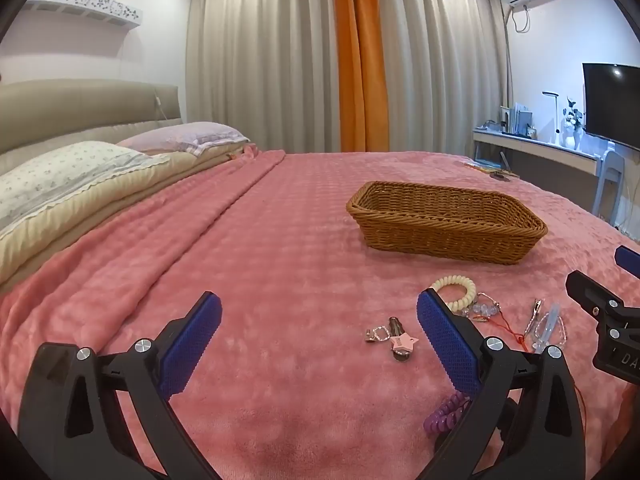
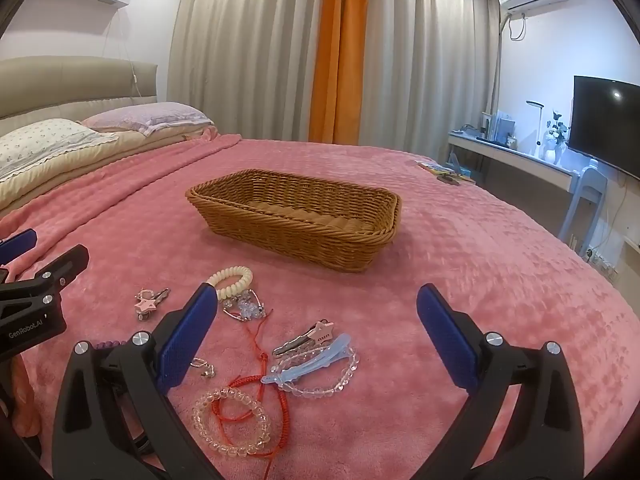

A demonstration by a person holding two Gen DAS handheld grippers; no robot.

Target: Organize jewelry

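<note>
An empty wicker basket (image 1: pixel 446 220) (image 2: pixel 296 220) stands on the pink bedspread. Jewelry lies scattered in front of it: a cream coil bracelet (image 2: pixel 232 280) (image 1: pixel 456 292), a pink star clip (image 1: pixel 402 342) (image 2: pixel 145 304), a second star clip (image 2: pixel 308 336), a blue hair clip (image 2: pixel 308 362), clear bead bracelets (image 2: pixel 230 420), a red cord (image 2: pixel 260 364) and a purple coil tie (image 1: pixel 444 414). My left gripper (image 1: pixel 320 316) is open and empty, just left of the pile. My right gripper (image 2: pixel 318 308) is open and empty above the pile.
Pillows (image 1: pixel 60 176) and a folded quilt lie at the left by the headboard. A desk with a lamp, a TV (image 2: pixel 604 128) and a chair stand at the right past the bed edge. Small items (image 2: pixel 448 172) lie on the far right of the bed.
</note>
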